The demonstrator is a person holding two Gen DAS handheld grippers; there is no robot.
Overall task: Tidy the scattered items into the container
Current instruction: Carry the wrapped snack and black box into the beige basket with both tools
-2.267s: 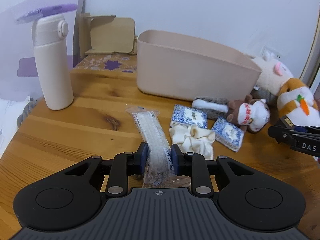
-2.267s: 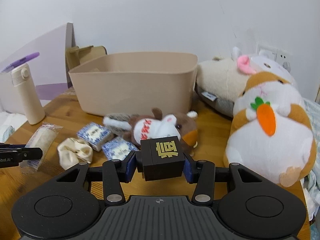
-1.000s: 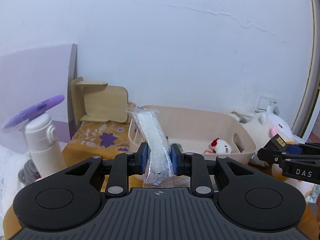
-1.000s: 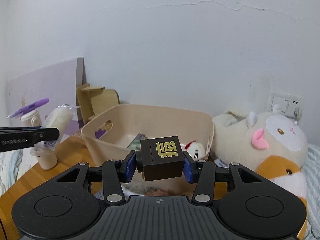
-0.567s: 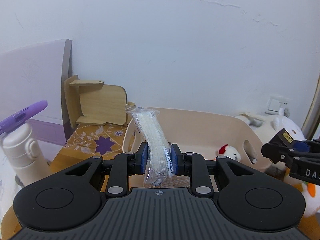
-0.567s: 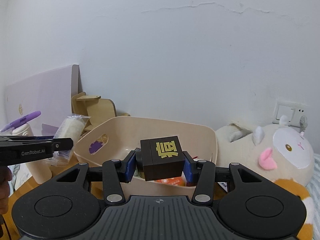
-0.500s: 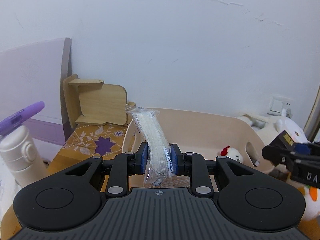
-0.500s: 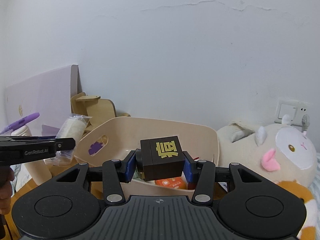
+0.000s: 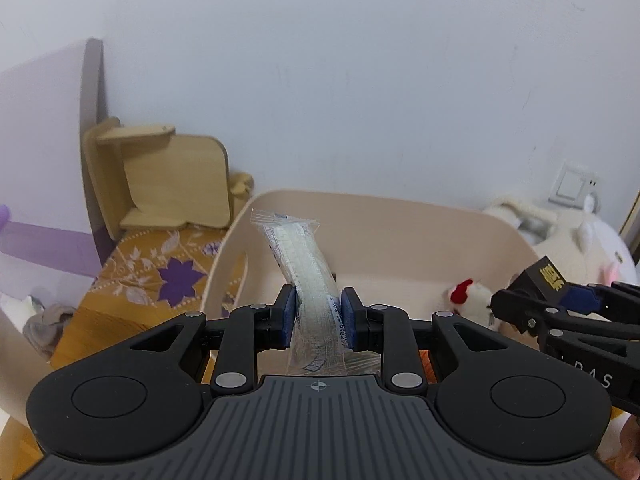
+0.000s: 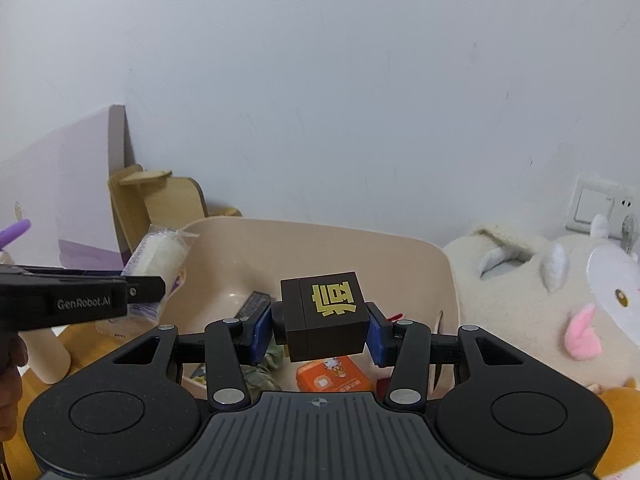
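— What's the left gripper (image 9: 318, 316) got?

— A long clear plastic packet (image 9: 304, 270) with something white inside. The jaws are pinching it near its lower end, and the rest sticks up and forward over the near rim of the beige plastic bin (image 9: 400, 216).

— And the right gripper (image 10: 320, 328)?

— Its jaws are clamped on a small dark brown box (image 10: 324, 316) with a gold character printed on top. That one hangs above the open bin too, more over the middle.

— Anything in the bin?

— An orange packet (image 10: 334, 376), a bit of greenish cloth (image 10: 264, 368), a dark flat thing (image 10: 254, 304) towards the back, and a little white plush with a red crest (image 9: 470, 296) near the right wall.

— What's around it?

— A big cream plush animal (image 10: 540, 300) lies just to the right, under a wall socket (image 10: 600, 204). To the left stands a pale wooden stand (image 9: 160, 176) on a flowered yellow cloth (image 9: 152, 264), with a lilac board (image 9: 40, 152) leaning on the wall behind.
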